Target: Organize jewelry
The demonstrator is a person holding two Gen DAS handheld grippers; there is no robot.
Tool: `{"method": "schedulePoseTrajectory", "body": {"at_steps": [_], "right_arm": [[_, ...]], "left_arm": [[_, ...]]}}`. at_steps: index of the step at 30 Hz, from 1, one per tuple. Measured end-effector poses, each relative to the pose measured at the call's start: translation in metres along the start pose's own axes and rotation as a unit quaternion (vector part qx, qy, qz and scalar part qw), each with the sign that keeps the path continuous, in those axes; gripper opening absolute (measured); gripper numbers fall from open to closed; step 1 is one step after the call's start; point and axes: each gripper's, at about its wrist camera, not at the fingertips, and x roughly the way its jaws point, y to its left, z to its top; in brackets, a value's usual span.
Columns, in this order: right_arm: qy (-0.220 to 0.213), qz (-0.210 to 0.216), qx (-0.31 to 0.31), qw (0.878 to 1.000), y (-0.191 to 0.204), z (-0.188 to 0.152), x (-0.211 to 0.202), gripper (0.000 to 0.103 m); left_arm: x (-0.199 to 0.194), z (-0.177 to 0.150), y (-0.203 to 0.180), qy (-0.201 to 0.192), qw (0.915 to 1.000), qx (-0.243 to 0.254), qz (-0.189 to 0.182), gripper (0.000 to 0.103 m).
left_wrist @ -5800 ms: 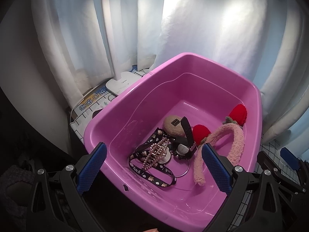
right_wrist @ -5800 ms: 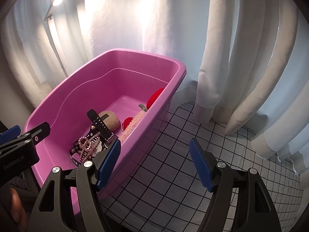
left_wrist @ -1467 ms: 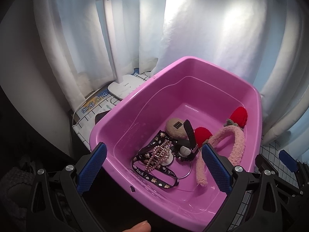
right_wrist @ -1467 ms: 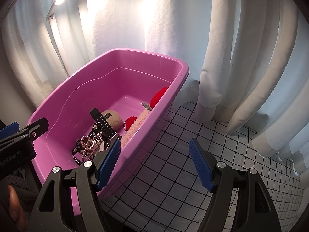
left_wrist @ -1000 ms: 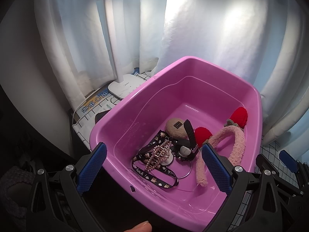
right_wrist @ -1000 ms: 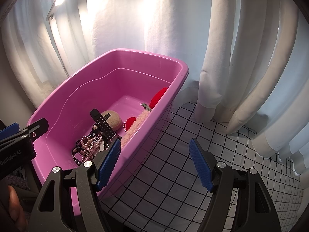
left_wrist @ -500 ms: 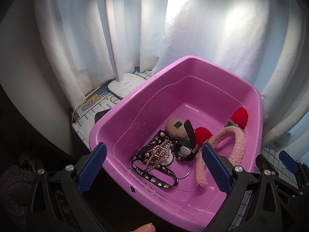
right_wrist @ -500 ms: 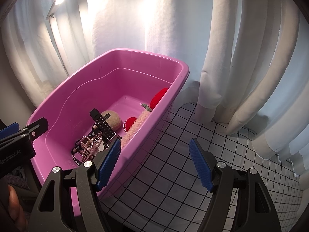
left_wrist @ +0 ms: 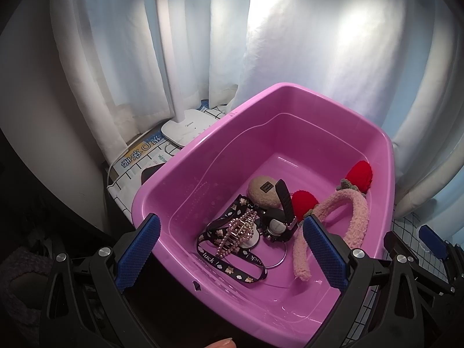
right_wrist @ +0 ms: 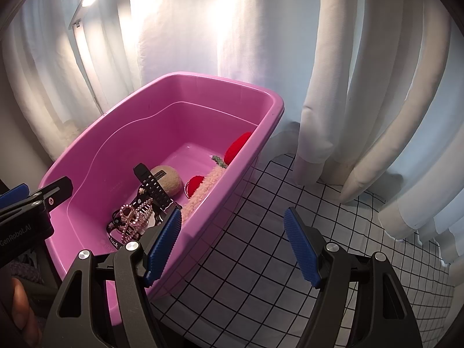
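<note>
A pink plastic tub (left_wrist: 333,98) (right_wrist: 269,101) holds the jewelry. Inside lie a rhinestone hair clip (left_wrist: 236,233) (right_wrist: 134,217), a black printed ribbon (left_wrist: 252,262), a black watch (left_wrist: 279,220) (right_wrist: 153,188), a thin metal ring (left_wrist: 275,264), a beige round pad (left_wrist: 262,190) (right_wrist: 171,181) and a pink fuzzy headband with red strawberries (left_wrist: 356,217) (right_wrist: 203,188). My left gripper (left_wrist: 230,256) is open and empty, above the tub's near rim. My right gripper (right_wrist: 232,239) is open and empty, over the checked cloth beside the tub.
A white desk lamp (left_wrist: 188,127) stands left of the tub, with a printed card (left_wrist: 134,153) and a dark phone (left_wrist: 149,172) near its base. White curtains (right_wrist: 362,87) hang behind. A black-and-white checked cloth (right_wrist: 290,261) covers the table to the right.
Over the last seconds the left gripper has drawn back slightly from the tub. In the last second nothing has visibly moved.
</note>
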Motion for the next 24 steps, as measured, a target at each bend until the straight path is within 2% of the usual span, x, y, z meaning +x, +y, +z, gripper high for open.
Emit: {"method": "schedulePoseTrajectory", "body": {"at_steps": [11,15,18,24], "right_arm": [[0.001,0.001,0.000,1.000,-0.0003,0.0012,0.0034,0.070],[0.001,0.001,0.001,1.000,-0.0006,0.0011,0.0046,0.070],[0.002,0.002,0.002,1.000,-0.0014,0.0009,0.0066,0.070],[0.001,0.002,0.002,1.000,-0.0019,0.0002,0.0079,0.070]], "left_arm": [[-0.0001,0.0003,0.0001,0.000,1.0000,-0.001,0.002,0.097],[-0.0044,-0.0024,-0.0042,-0.022,0.9997,0.006,0.012,0.097],[-0.0044,-0.0012,-0.0072,-0.024,0.9995,0.013,0.013,0.097],[-0.0004,0.0010,-0.0076,-0.006,1.0000,0.004,0.006,0.097]]}}
